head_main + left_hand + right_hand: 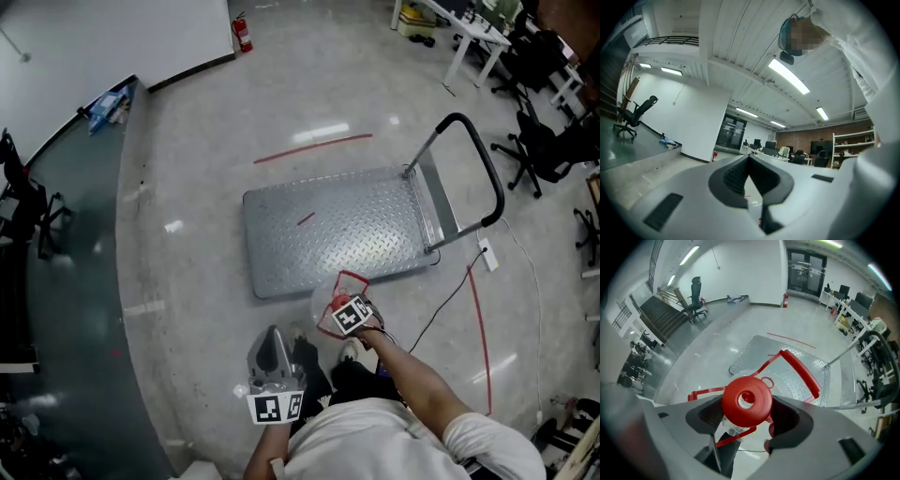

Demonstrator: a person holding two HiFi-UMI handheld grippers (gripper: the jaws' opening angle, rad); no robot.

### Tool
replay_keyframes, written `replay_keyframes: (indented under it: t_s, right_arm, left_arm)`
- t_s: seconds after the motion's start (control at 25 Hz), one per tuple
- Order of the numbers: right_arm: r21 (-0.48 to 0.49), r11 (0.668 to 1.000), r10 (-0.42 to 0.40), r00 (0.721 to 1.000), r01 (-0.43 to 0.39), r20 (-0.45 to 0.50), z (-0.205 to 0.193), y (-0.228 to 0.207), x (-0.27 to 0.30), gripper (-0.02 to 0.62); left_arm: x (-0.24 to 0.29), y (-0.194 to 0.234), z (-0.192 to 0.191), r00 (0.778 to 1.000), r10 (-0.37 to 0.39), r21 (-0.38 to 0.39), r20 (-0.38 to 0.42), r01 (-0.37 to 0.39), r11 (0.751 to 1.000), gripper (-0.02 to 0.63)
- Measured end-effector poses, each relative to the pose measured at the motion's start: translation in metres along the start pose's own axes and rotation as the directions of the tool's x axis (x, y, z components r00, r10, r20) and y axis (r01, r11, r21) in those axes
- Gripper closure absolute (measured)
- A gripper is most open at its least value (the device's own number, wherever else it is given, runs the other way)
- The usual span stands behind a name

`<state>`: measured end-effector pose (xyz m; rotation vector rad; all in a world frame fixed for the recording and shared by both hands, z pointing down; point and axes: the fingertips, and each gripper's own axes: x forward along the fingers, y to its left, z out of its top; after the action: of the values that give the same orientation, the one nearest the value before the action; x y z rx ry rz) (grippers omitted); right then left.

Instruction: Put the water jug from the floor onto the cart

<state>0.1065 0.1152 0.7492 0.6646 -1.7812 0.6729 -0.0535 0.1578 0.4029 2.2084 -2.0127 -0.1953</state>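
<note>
While the right gripper (345,311) is clamped on the neck of the clear plastic water jug with the round red cap (746,401), just under that cap, the step in hand looks like the carry across to the grey diamond-plate metal cart (337,225). In the head view the jug sits at the cart's near edge, close to the person's feet; I cannot tell whether its base is off the polished grey concrete floor (187,187) or resting on it.

To do this well, I would lift straight up so the weight hangs squarely below the jaws. The base needs to clear the deck's lip before it moves forward, and it should go down well inside the edge, not on the rim. A neck grip leaves the body free to swing, so a slow, level move seems wise. The red carrying handle (801,366) is swung out to one side and could catch on the lip.

The left gripper (749,159) points up into the room with its jaws together on nothing, so it is free to steady the jug's side.

The jug's cap is on, and its fill level cannot be read from these views. Nothing is loaded on the cart deck.
</note>
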Motion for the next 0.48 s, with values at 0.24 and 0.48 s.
replay_keyframes:
  t_s: [0.24,0.48]
  right_arm:
    - [0.046,0.998,-0.043,0.999,0.041,0.029,0.059,-0.057,-0.003,0.284]
    - [0.106,0.992,-0.074,0.995,0.067,0.063,0.110,-0.105,-0.008,0.284]
  left_arm:
    - [0.081,0.023,0.008,0.995,-0.091,0.029,0.032,0.090,0.996,0.603]
    - [0.160,0.033,0.019,0.974,-0.225,0.040,0.026,0.224,0.974,0.603]
